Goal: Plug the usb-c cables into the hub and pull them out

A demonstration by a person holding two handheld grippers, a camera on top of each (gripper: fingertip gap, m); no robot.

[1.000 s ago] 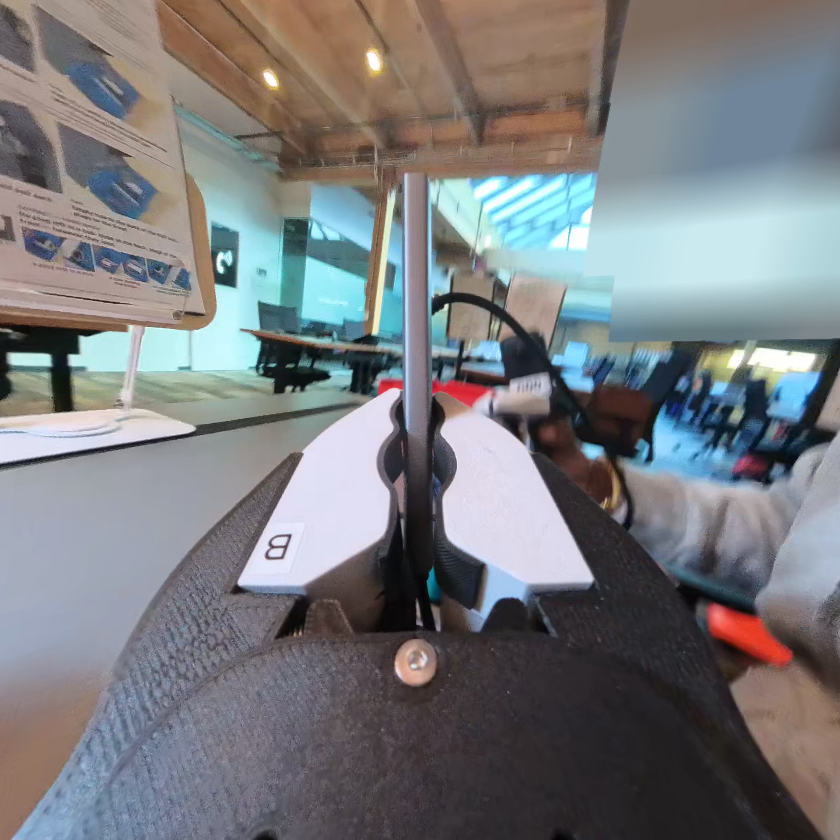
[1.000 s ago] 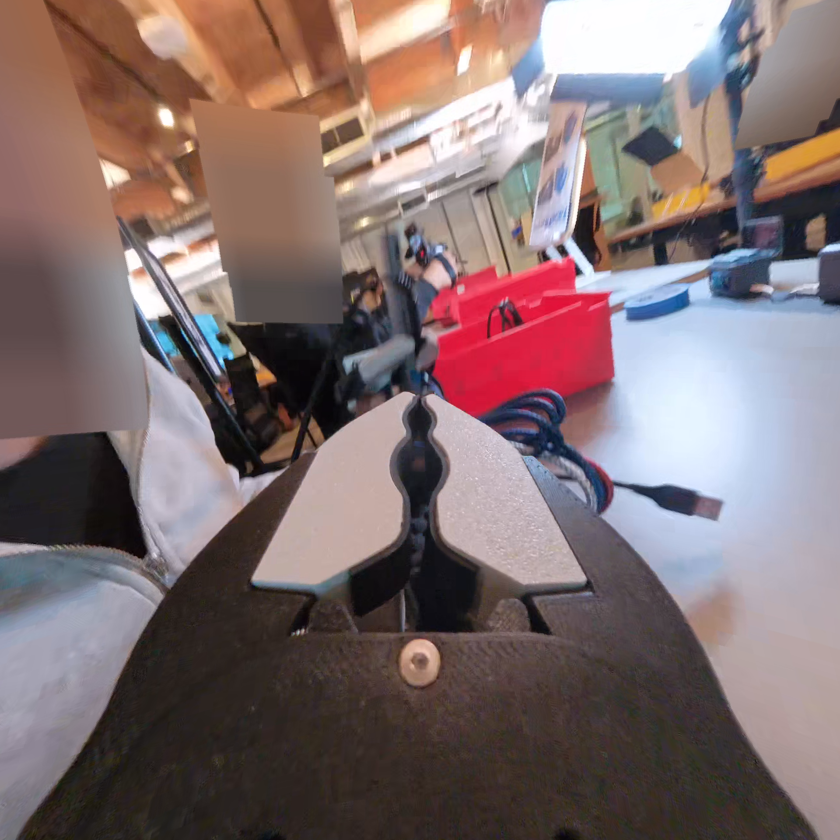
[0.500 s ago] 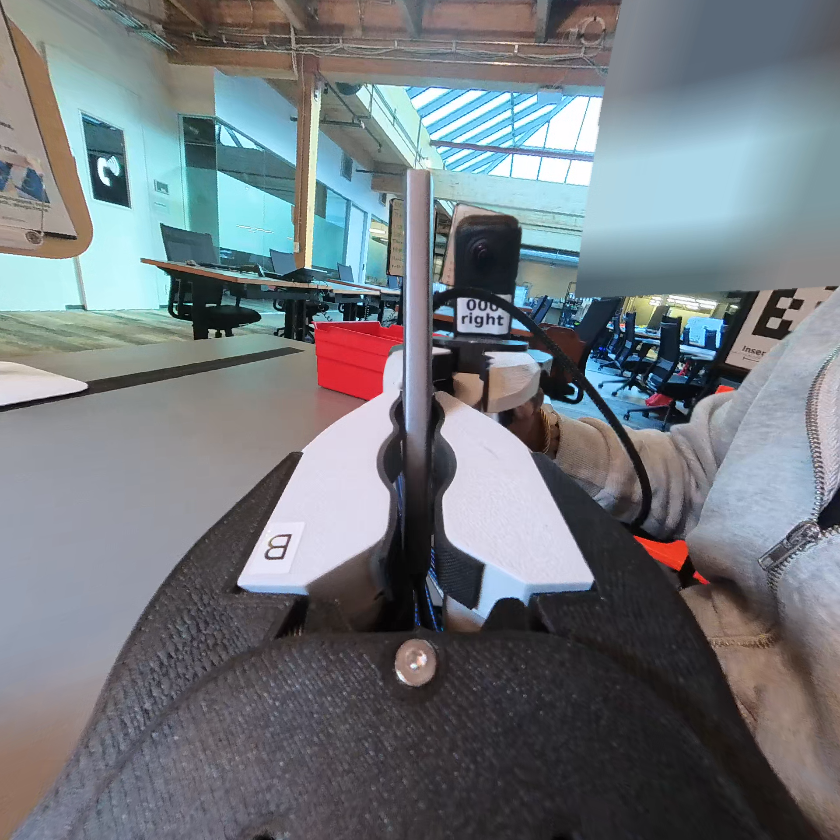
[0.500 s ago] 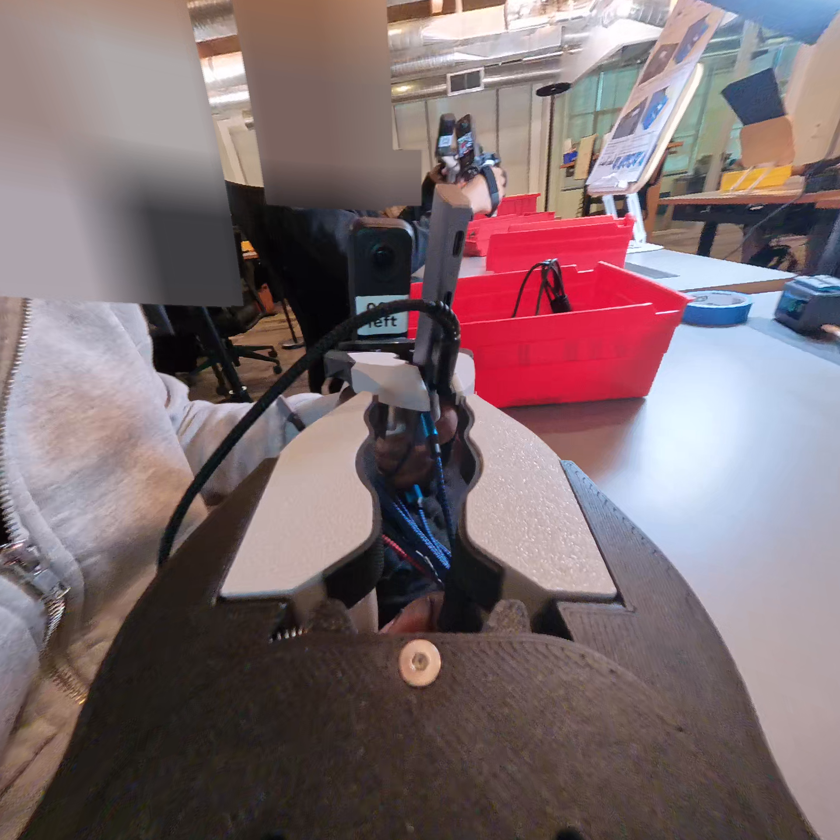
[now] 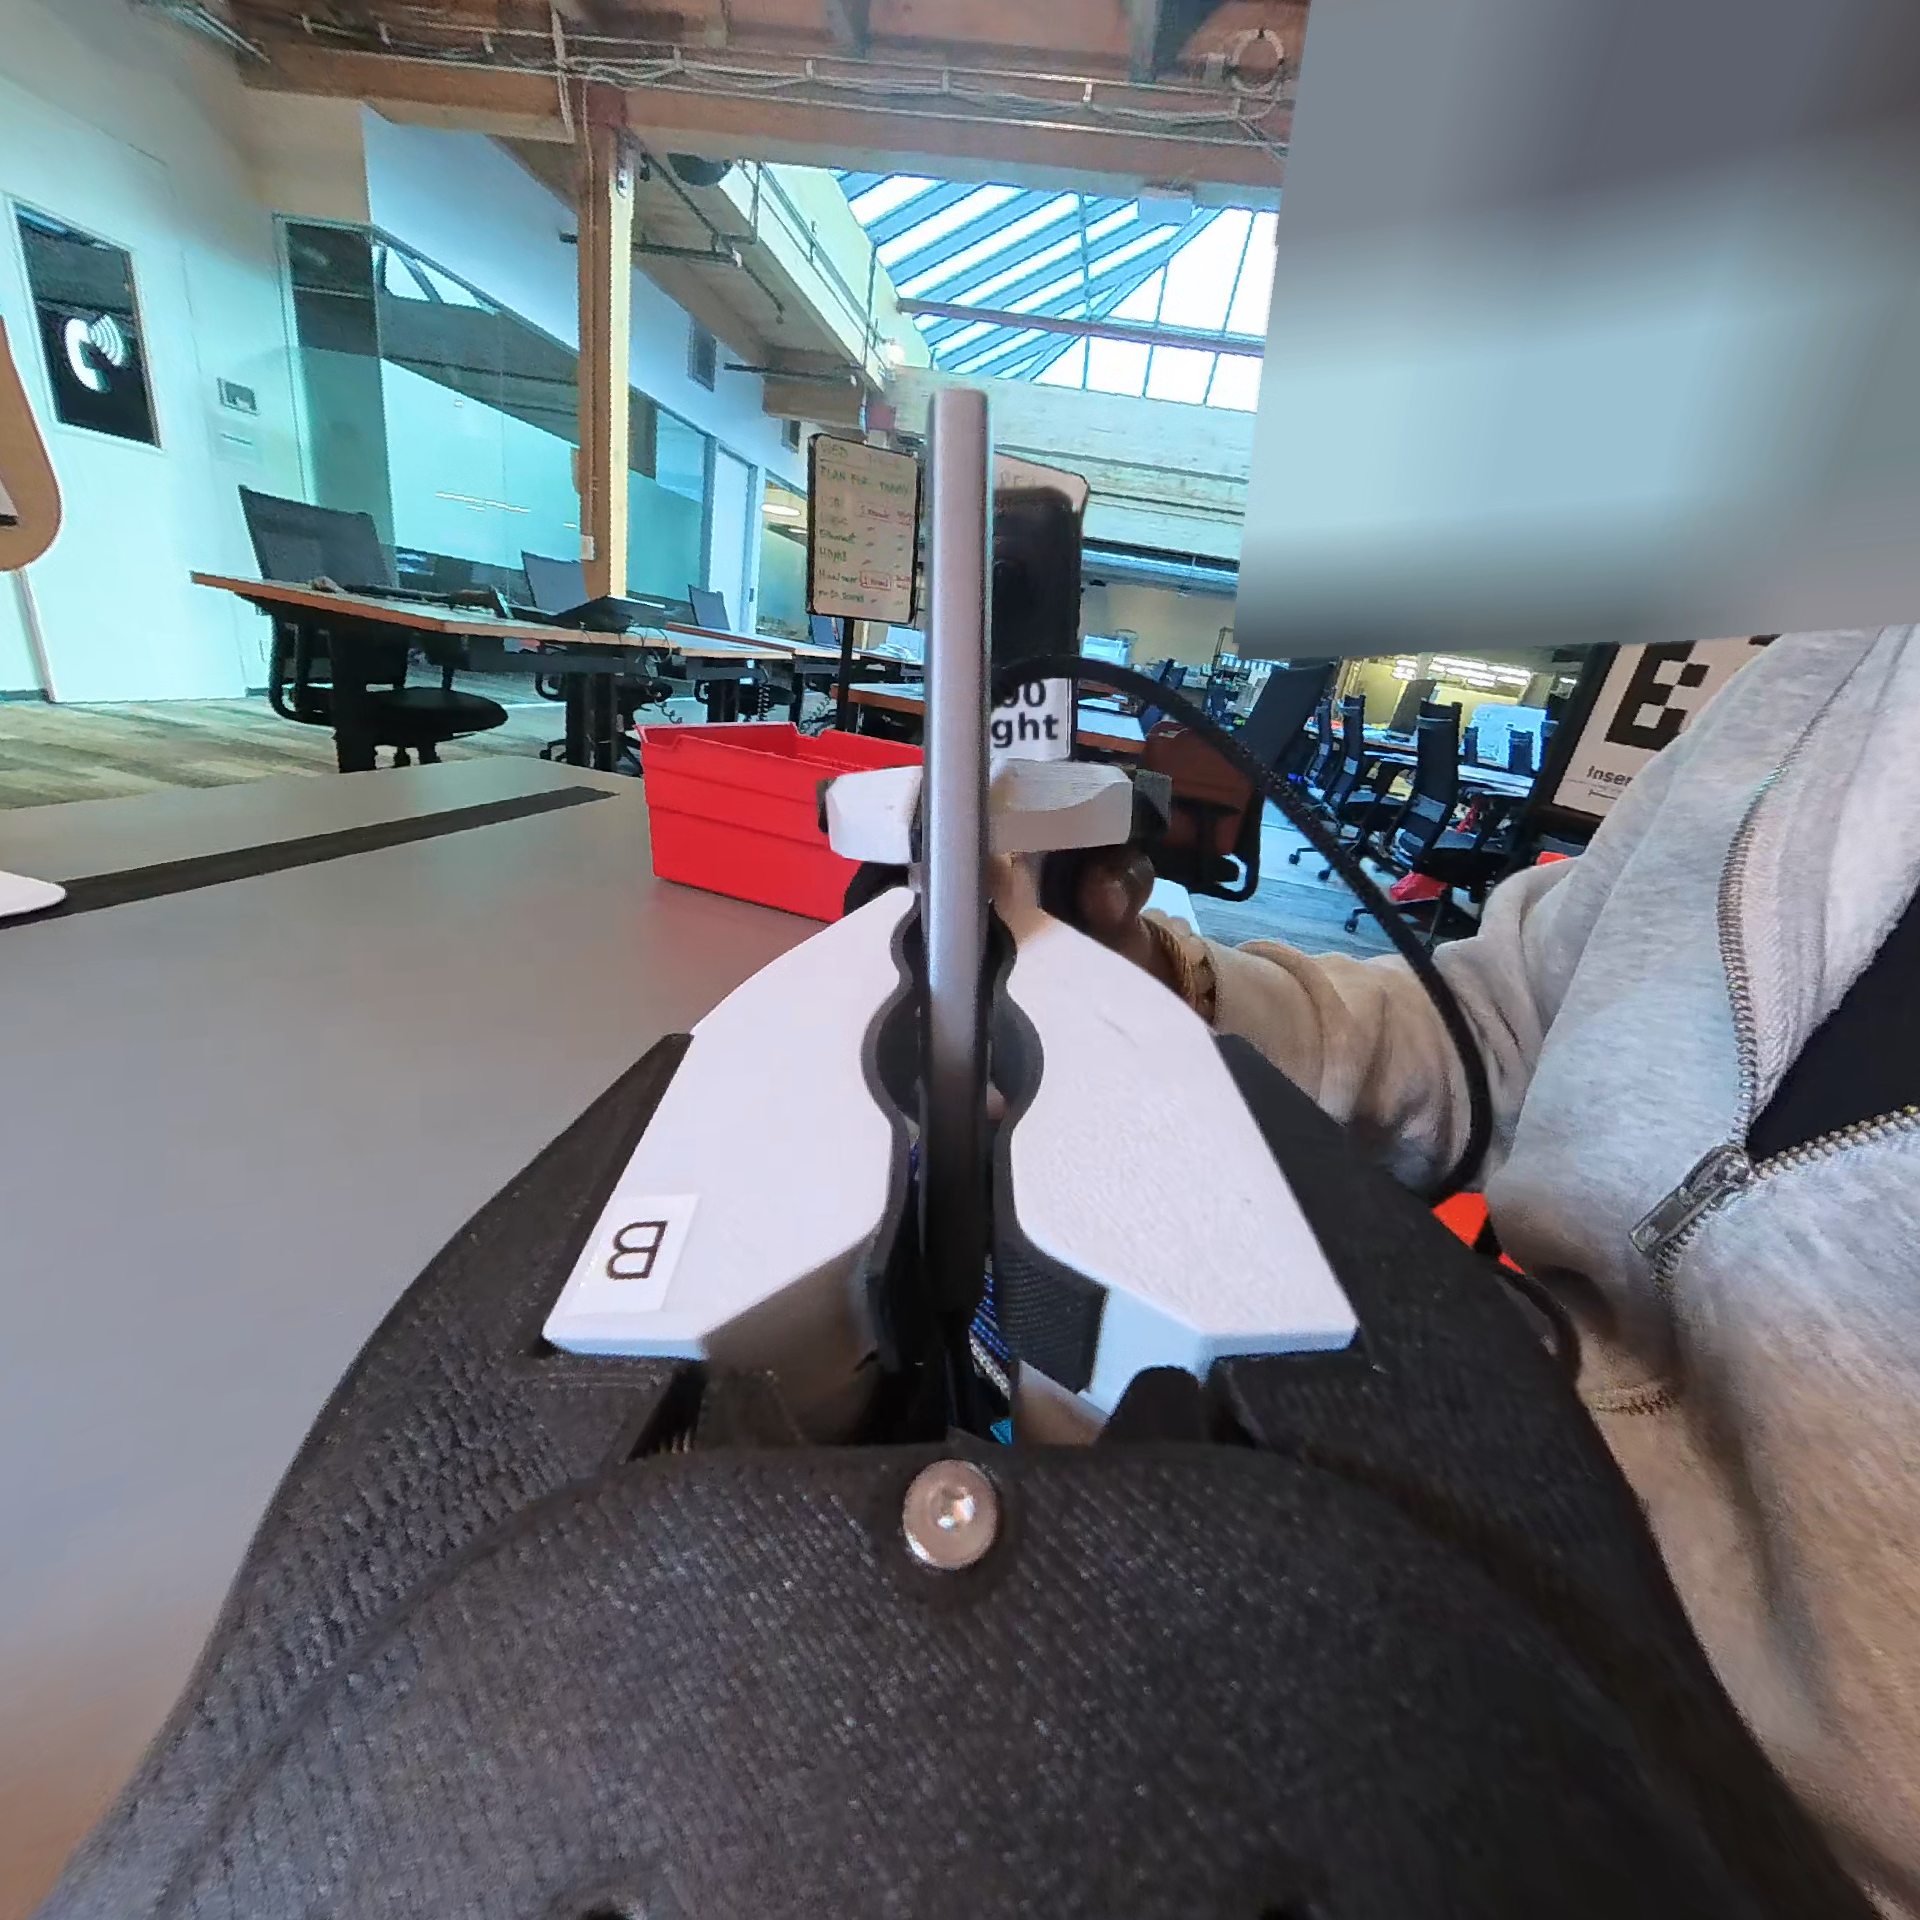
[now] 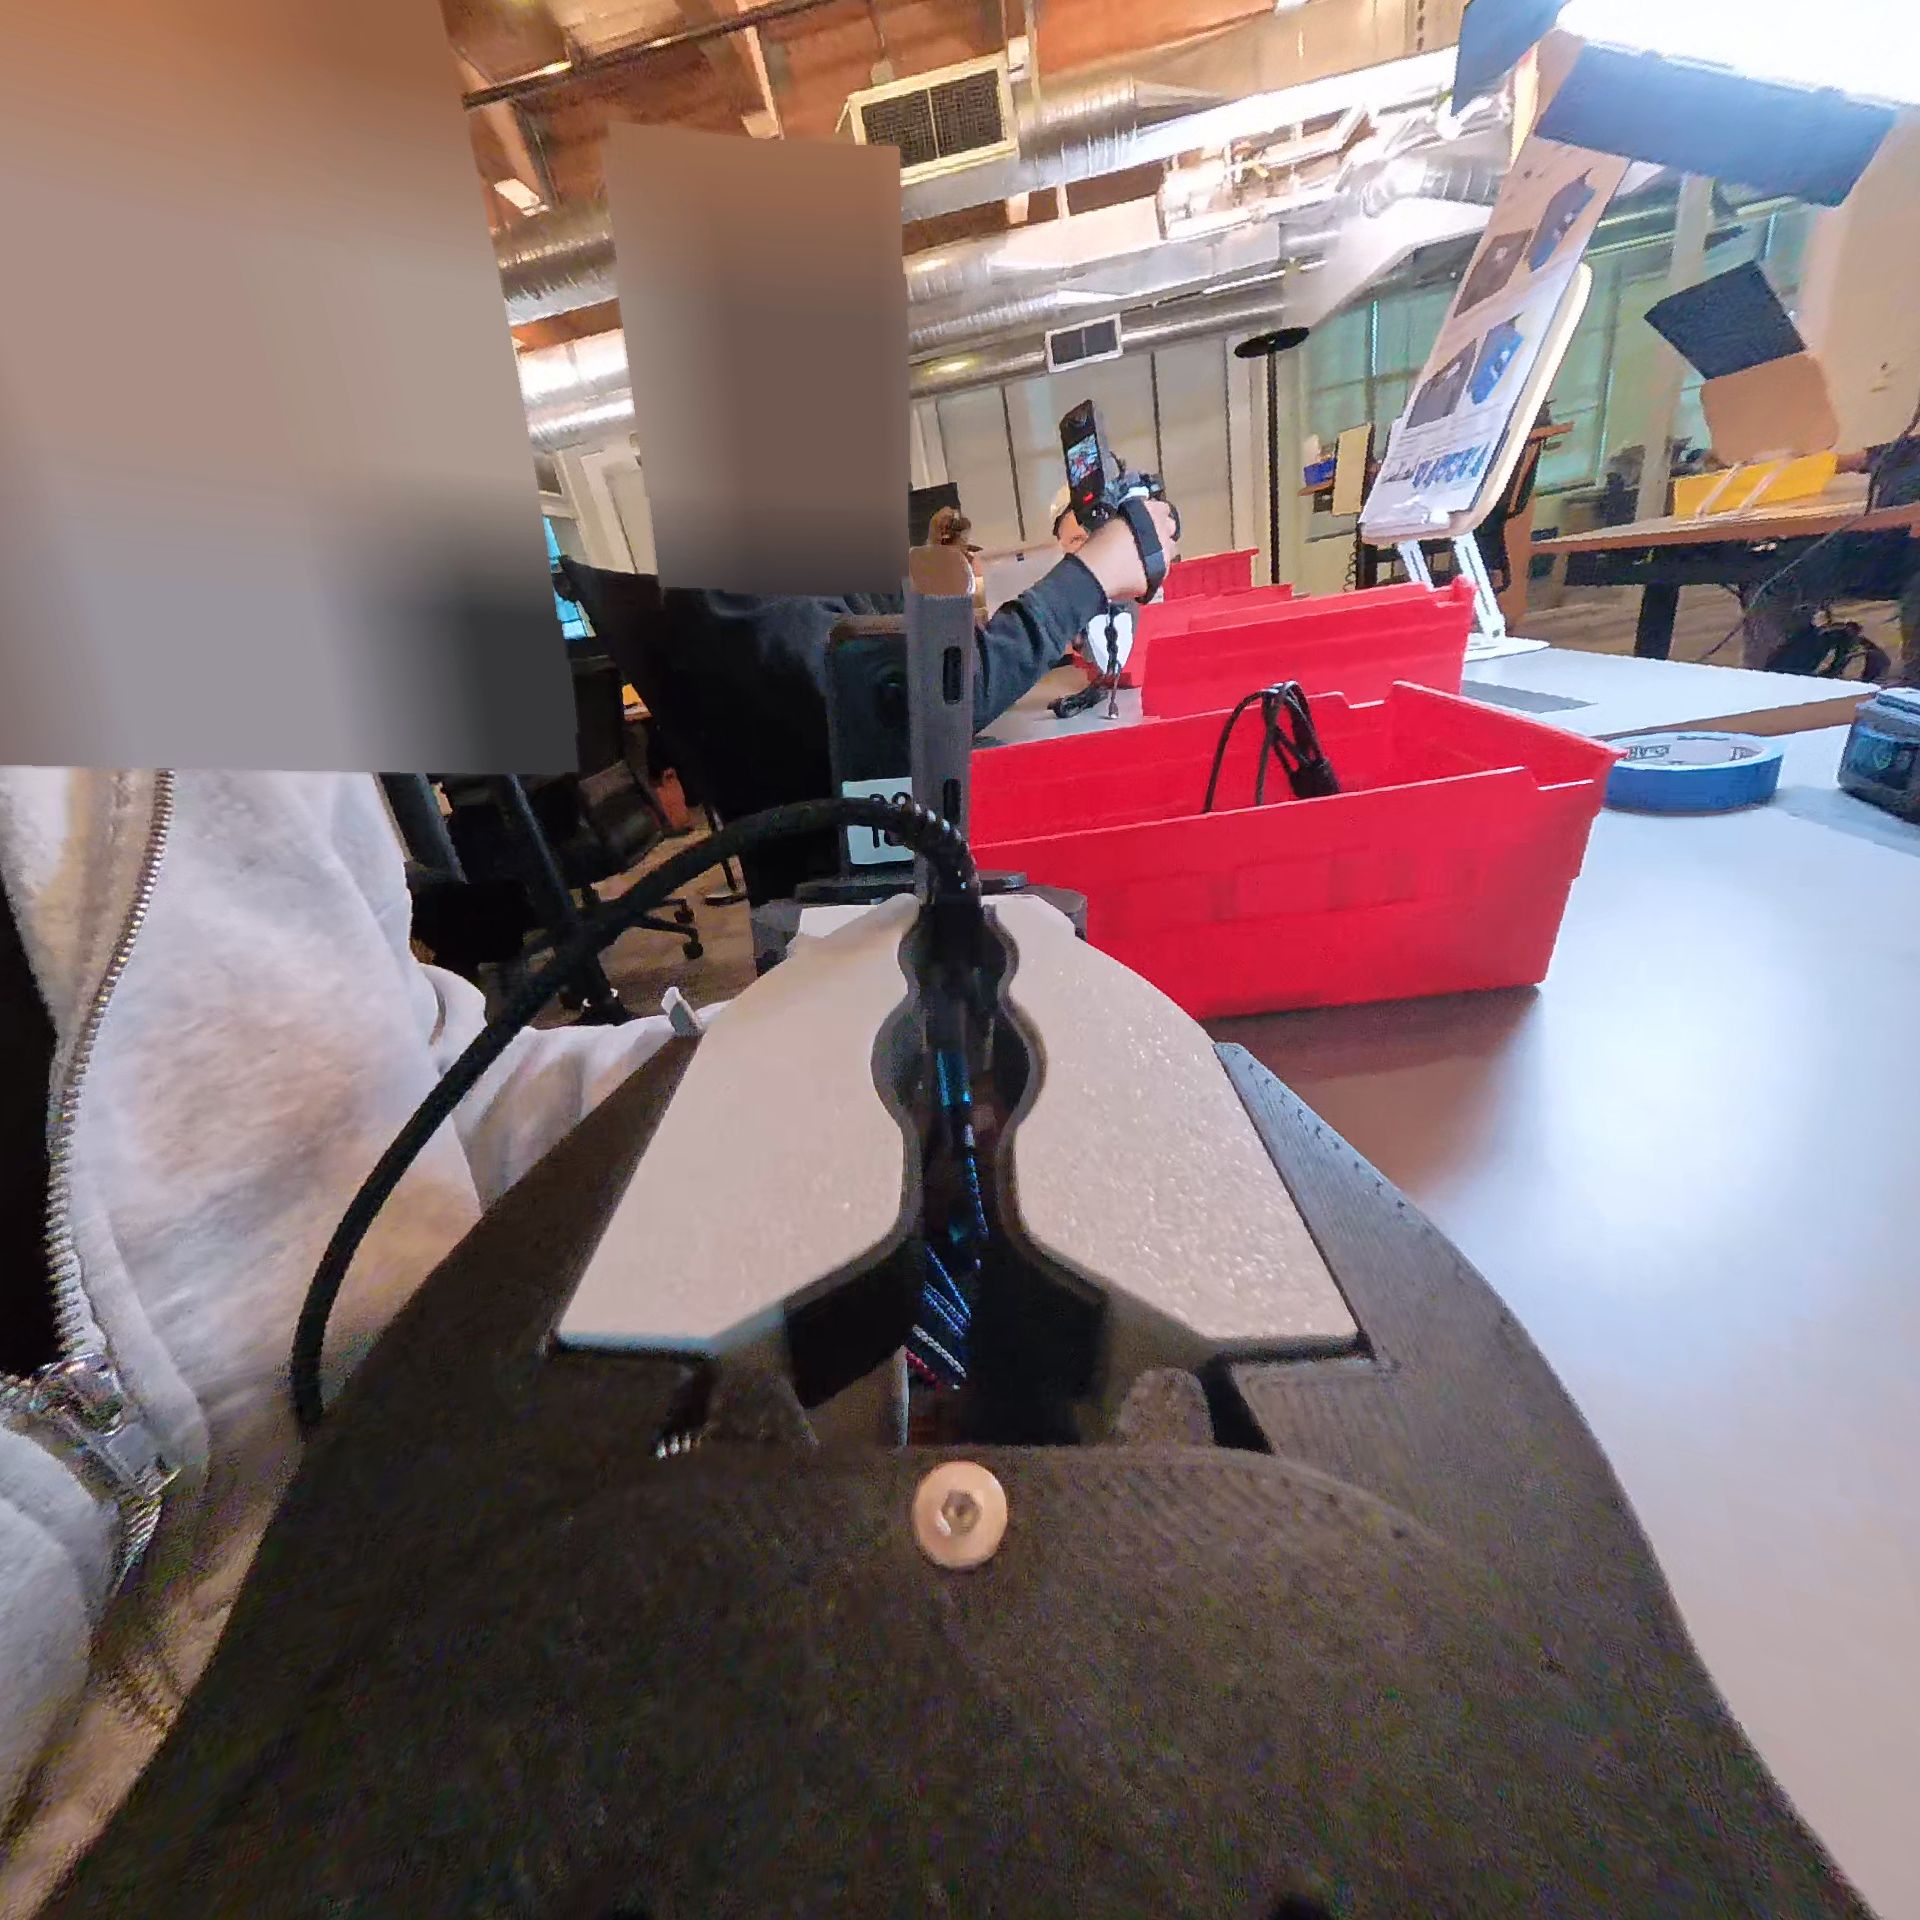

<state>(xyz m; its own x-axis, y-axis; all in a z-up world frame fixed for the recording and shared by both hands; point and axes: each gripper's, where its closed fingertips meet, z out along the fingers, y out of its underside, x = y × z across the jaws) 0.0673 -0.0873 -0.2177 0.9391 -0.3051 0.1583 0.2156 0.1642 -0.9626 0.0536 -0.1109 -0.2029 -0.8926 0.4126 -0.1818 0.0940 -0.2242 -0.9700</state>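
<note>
My left gripper [image 5: 951, 914] is shut on the grey hub [image 5: 956, 623], which stands upright and edge-on between the jaws. In the right wrist view the hub [image 6: 940, 686] shows its port side. My right gripper [image 6: 951, 920] is shut on the plug end of a black braided usb-c cable [image 6: 540, 997], whose loop arcs off to the left. The tip presses against the hub's lower part; whether the plug sits in a port is hidden. A blue braided cable [image 6: 948, 1309] shows below through the jaw gap. The right gripper [image 5: 1060, 816] faces the hub from behind.
A red bin [image 6: 1299, 894] holding a black cable [image 6: 1273, 748] stands just beyond the hub on the grey table [image 6: 1662, 1143]; it also shows in the left wrist view [image 5: 748, 821]. A blue tape roll [image 6: 1694, 769] lies far right. The holder's grey sleeve [image 5: 1558, 987] is close. Left and right tips are no more than a few centimetres apart.
The right gripper swung away from the cable pile to face the hub, opened halfway, and is shut again at the hub. The left gripper turned with the hub toward it.
</note>
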